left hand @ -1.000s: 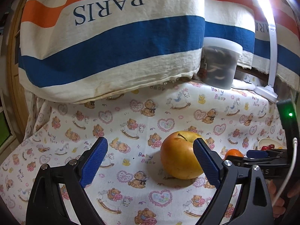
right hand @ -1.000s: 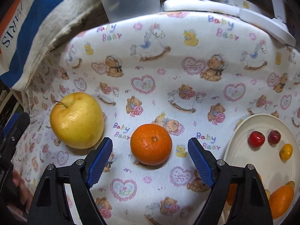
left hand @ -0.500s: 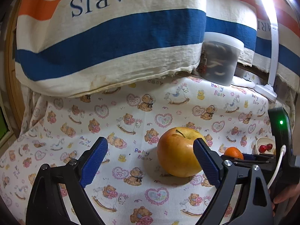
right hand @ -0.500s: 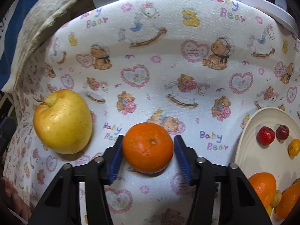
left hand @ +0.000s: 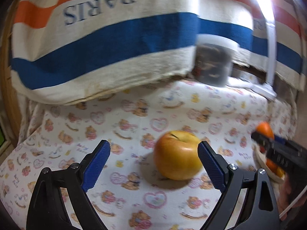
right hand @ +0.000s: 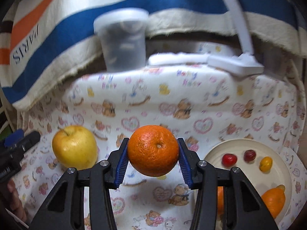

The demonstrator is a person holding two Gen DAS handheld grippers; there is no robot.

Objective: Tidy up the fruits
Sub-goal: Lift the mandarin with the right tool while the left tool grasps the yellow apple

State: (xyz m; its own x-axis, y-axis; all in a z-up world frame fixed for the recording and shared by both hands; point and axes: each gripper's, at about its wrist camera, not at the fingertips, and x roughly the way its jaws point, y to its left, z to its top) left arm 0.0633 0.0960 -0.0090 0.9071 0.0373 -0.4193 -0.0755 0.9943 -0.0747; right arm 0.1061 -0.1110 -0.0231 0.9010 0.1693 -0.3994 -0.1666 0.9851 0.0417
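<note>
**Operator:** Since a second ago my right gripper [right hand: 153, 151] has closed its jaws around the orange [right hand: 153, 150] and lifted it; earlier that fruit sat on the bear-print cloth [right hand: 172, 99] between wide-open fingers, and now it hangs clear of the cloth with a blue pad pressed to each side.

**Spotter:** So it's properly gripped?

**Operator:** From the right wrist view, yes, clenched on the orange, both pads in contact. My left gripper [left hand: 153, 164] is released, jaws wide, and has hardly shifted. The apple [left hand: 177, 155] sits on the cloth just inside its right finger, not pinched.

**Spotter:** Which step are we on?

**Operator:** I'd call it the carry: orange picked, not yet placed. The cream plate [right hand: 214, 153] lies to the right, already holding small red and yellow fruits and at least one larger orange one near its front edge.

**Spotter:** What does the next move need?

**Operator:** I'd swing right and over the rim, then lower onto a bare patch in the middle so I don't knock the small ones. A round fruit may roll once let go, so I'd open only when it rests on the plate. The apple looks like the left side's job afterwards.
</note>
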